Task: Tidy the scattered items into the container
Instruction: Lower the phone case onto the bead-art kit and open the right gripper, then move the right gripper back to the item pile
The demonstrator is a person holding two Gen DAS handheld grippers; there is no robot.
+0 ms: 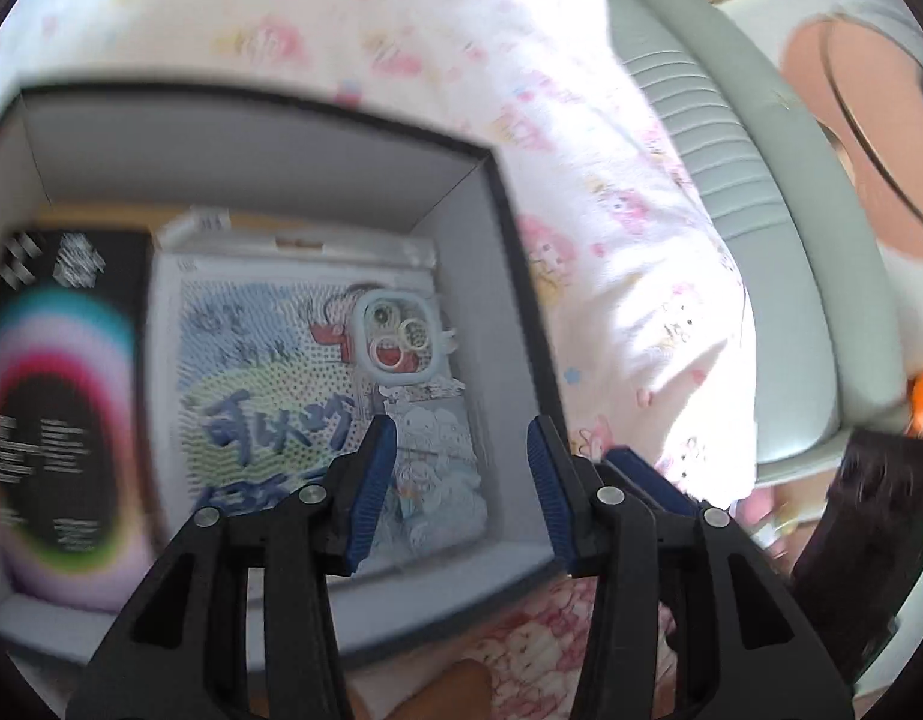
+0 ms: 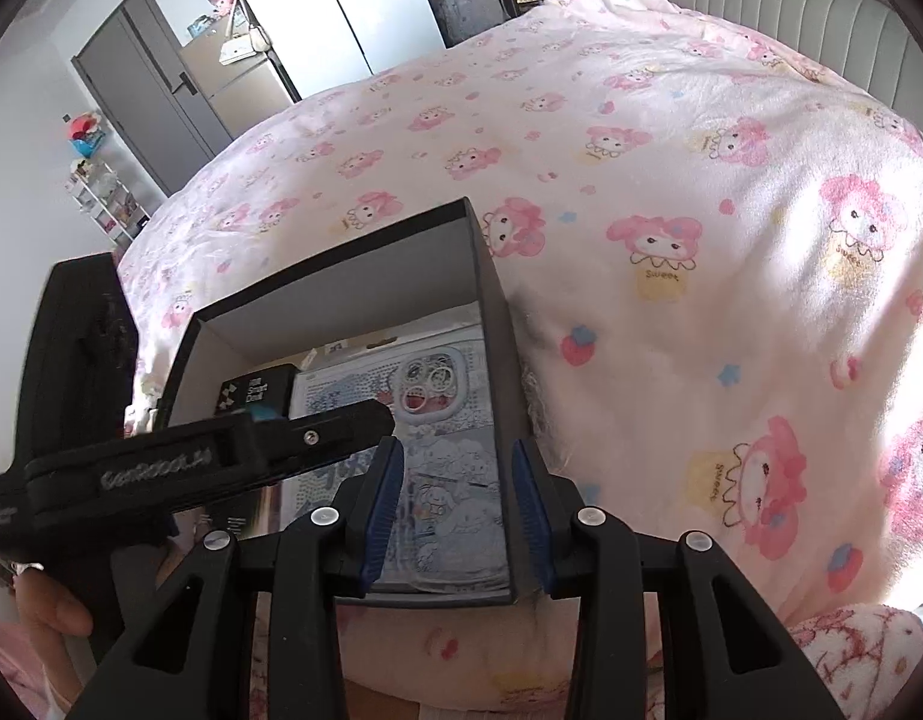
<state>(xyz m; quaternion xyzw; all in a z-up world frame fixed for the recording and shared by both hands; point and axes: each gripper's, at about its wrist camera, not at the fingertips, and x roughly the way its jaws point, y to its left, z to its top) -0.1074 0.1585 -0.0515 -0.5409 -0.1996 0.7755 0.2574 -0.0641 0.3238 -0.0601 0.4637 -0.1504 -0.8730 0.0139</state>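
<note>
Box (image 2: pixel 491 300) sits open on the bed's pink blanket (image 2: pixel 671 150), stiff card walls, light; take it by a rim if you shift it. Inside, black packet (image 1: pixel 59 408) at 9 o'clock, printed phone case (image 1: pixel 317 384) flat at centre: thin, slick, bendy, so pinch an edge. Your left gripper (image 1: pixel 461 480) and right gripper (image 2: pixel 455 504) both hang apart, empty, over the box's near right corner.

A bed (image 2: pixel 671 192) covered by a pale pink blanket (image 2: pixel 641 120) printed with pink cartoon characters. An open dark box (image 2: pixel 491 300) with grey inner walls sits directly on the blanket, near the bed's close edge.
</note>
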